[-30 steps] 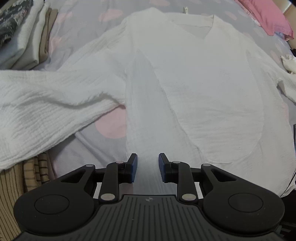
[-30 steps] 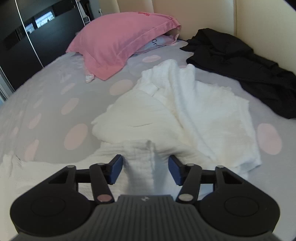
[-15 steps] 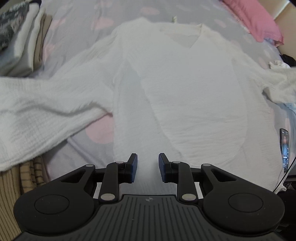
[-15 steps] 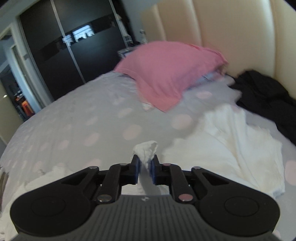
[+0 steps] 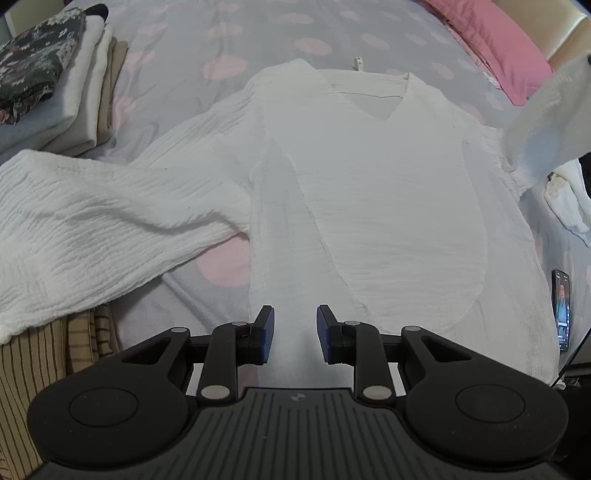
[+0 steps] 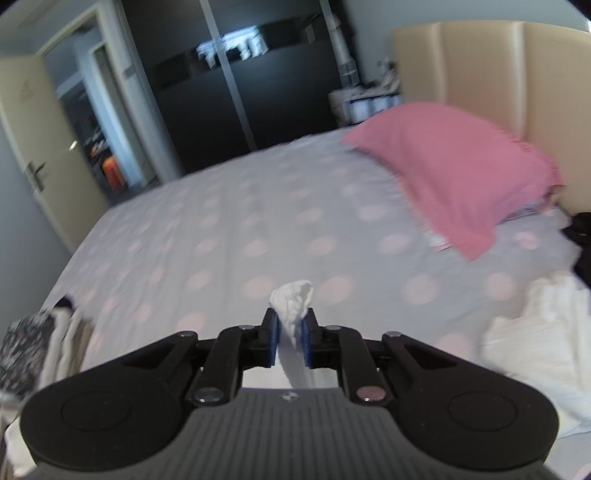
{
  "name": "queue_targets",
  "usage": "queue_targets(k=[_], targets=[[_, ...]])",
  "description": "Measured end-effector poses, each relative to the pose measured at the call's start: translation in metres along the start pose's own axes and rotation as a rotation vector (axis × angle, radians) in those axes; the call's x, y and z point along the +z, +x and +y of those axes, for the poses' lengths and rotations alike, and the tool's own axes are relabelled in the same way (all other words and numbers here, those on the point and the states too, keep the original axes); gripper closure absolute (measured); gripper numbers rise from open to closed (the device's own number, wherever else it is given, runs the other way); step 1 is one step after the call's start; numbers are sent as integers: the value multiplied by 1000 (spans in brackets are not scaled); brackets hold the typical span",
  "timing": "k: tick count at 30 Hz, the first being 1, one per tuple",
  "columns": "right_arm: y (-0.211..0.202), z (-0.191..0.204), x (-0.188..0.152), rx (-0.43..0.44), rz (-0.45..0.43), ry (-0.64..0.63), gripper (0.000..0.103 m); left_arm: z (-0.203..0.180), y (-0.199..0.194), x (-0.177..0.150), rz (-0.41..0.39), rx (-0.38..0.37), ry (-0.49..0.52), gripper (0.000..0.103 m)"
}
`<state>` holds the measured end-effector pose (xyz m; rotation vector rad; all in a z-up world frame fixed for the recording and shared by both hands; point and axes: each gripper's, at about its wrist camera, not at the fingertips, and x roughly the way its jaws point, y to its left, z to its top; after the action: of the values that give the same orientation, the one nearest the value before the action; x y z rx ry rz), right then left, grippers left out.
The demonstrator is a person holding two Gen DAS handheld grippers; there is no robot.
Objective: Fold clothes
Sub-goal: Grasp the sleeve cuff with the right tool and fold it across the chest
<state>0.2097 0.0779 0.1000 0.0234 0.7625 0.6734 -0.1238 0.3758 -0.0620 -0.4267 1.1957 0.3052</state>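
Observation:
A white crinkled V-neck shirt [image 5: 369, 184] lies flat, front up, on the grey bed sheet with pink dots [image 5: 295, 29]. Its left sleeve [image 5: 92, 221] spreads out to the left. Its right sleeve [image 5: 546, 110] is lifted off the bed at the right edge of the left wrist view. My left gripper [image 5: 294, 330] is open and empty, above the shirt's bottom hem. My right gripper [image 6: 290, 332] is shut on the right sleeve's cuff [image 6: 293, 299], held up above the bed.
A stack of folded clothes [image 5: 55, 85] sits at the far left. A pink pillow [image 6: 450, 173] lies by the headboard. Another white garment [image 6: 539, 332] lies at the right, a black one beyond it. A phone [image 5: 561, 306] lies at the bed's right edge.
My right gripper closed on the sleeve cuff and lifted it off the bed, swinging toward the left. My left gripper stayed open and drew back a little from the shirt.

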Motion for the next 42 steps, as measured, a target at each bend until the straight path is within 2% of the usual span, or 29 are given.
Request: queue_targets(k=[5, 10, 15, 17, 18, 21, 27, 31, 32, 33, 35, 42], targets=[[28, 75, -17, 85, 151, -40, 88, -3, -6, 3, -19, -3, 22, 80], [63, 132, -43, 140, 244, -97, 88, -3, -10, 5, -37, -4, 21, 80], [100, 158, -71, 186, 343, -63, 88, 4, -12, 7, -49, 15, 1, 79], [112, 168, -81, 207, 375, -63, 84, 7, -12, 8, -53, 19, -10, 79], [115, 171, -85, 212, 386, -65, 81, 7, -11, 8, -56, 11, -9, 79], [118, 179, -93, 226, 411, -86, 80, 5, -9, 7, -64, -10, -7, 78], [110, 158, -97, 186, 389, -145, 69, 1, -3, 7, -80, -53, -2, 74], [104, 117, -105, 149, 383, -127, 67, -6, 3, 8, -91, -103, 2, 73], [103, 106, -108, 141, 381, -120, 67, -9, 6, 10, -92, -120, 5, 69], [101, 94, -110, 131, 378, -113, 66, -12, 10, 13, -93, -131, 6, 61], [98, 71, -116, 116, 373, -105, 65, -19, 22, 20, -88, -151, 2, 56], [93, -1, -135, 52, 379, -151, 57, -51, 73, 51, -78, -188, -19, 56]])
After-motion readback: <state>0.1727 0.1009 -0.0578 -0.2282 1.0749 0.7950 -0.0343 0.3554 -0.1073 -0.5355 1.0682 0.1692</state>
